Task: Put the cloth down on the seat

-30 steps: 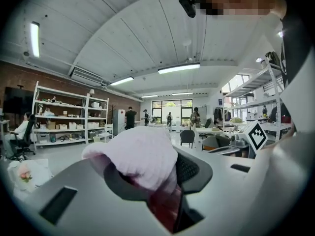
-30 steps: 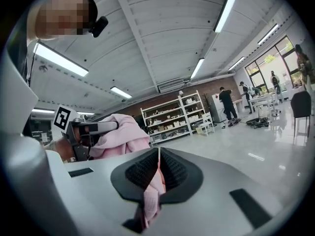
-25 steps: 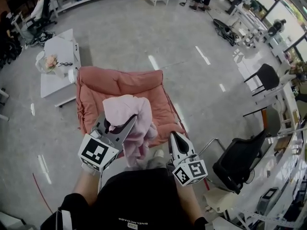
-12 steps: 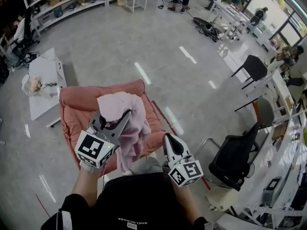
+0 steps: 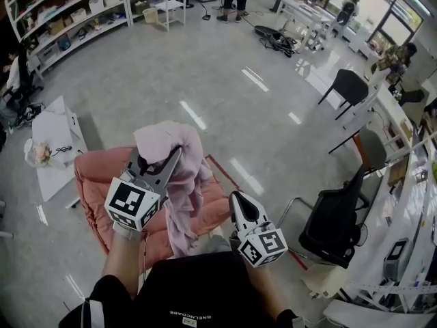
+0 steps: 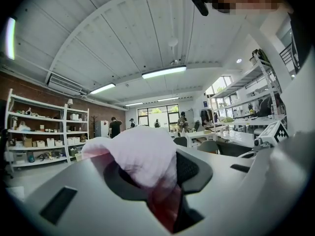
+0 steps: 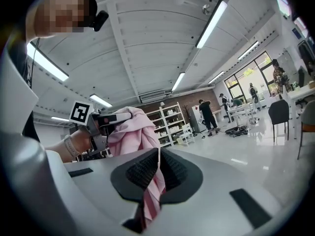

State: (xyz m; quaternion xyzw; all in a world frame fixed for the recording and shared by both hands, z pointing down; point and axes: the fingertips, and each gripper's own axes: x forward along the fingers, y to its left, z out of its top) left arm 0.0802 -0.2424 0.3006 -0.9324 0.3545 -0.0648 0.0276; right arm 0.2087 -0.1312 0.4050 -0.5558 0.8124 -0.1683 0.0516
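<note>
holding pink cloth (image 5: 183, 183) over the seat (image 5: 92, 180)
my left gripper (image 5: 159, 158) and right gripper (image 5: 236, 198) both have jaws clamped on it

A big open-plan lab or workshop: polished grey floor (image 5: 171, 67), white metal shelving stocked with boxes (image 5: 75, 12) far left, a white desk (image 5: 54, 125) left, black office chairs (image 5: 332, 221) right, ceiling strip lights (image 6: 164, 72).
</note>
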